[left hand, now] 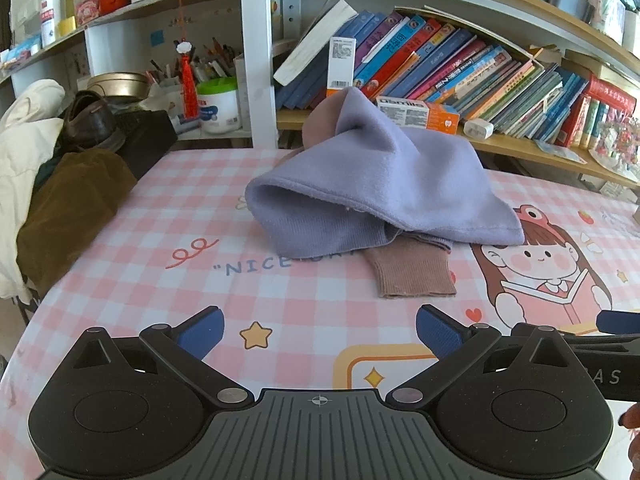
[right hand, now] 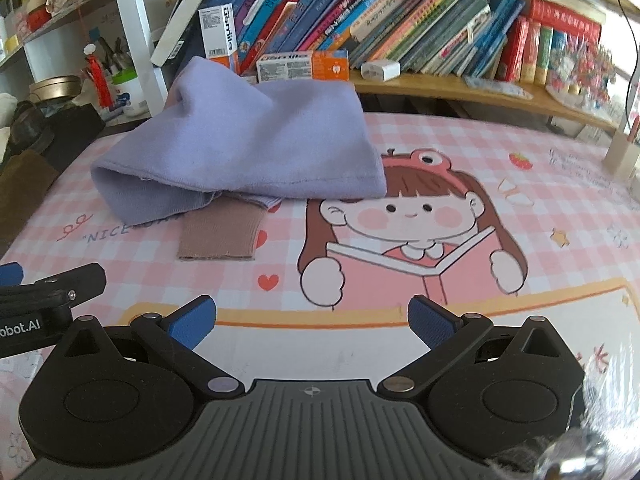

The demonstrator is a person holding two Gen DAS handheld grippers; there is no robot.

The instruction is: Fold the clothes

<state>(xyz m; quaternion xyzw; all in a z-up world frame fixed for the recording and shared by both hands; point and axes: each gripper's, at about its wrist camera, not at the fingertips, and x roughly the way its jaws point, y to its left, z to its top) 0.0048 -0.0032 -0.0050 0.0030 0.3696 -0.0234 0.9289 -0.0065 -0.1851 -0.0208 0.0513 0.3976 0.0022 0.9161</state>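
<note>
Sweater (left hand: 372, 184) sits bunched toward the back of the tabletop (left hand: 168, 216), lilac body heaped up with a brown cuff (left hand: 412, 270) poking flat toward you, so nothing is laid out for a fold yet. Your left tool (left hand: 320, 334) and right tool (right hand: 312, 320) hover near the front edge, both spread wide and empty. You have bare checked cloth between them and the heap, but shelves (left hand: 520, 148) crowd close behind it.

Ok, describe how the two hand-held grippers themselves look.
Both match: the left hand-held gripper and right hand-held gripper each have a ribbed grey centre plate with a small crosshair mark, black angular linkages with silver pins, and textured blue pads. White lettering ending "obot.AI" marks the left one's side.
</note>
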